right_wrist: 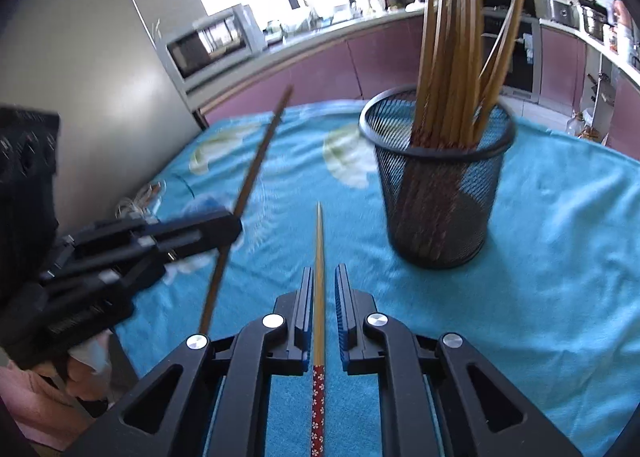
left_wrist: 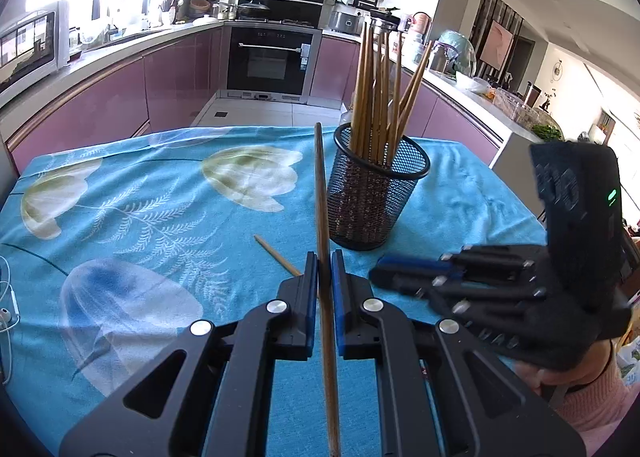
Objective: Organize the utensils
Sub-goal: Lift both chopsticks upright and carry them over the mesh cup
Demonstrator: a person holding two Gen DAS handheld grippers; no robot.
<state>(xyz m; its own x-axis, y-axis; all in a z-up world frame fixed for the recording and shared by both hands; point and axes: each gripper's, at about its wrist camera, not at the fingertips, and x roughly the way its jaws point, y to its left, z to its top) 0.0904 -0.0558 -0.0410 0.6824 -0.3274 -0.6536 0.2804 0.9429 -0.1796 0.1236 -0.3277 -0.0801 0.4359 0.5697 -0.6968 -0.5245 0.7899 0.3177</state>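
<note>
A: Where are the chopsticks going?

B: Into the mesh cup (left_wrist: 378, 193), far right on the cloth (left_wrist: 140, 217), already bristling with sticks (left_wrist: 380, 93).

A: And the claws?

B: Left claw (left_wrist: 324, 277) pinches a dark stick (left_wrist: 322, 217), upright. Right claw (right_wrist: 323, 293) stands narrowly apart around a yellow stick (right_wrist: 319, 277), seemingly not pressing it.

A: Next?

B: Probably carry the dark one over the cup's rim and release.

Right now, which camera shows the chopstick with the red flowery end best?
The right wrist view. There the yellow chopstick with the red flowered end lies on the blue cloth between the right gripper's fingers, pattern showing. The left wrist view shows only its pale tip beside the left gripper.
</note>
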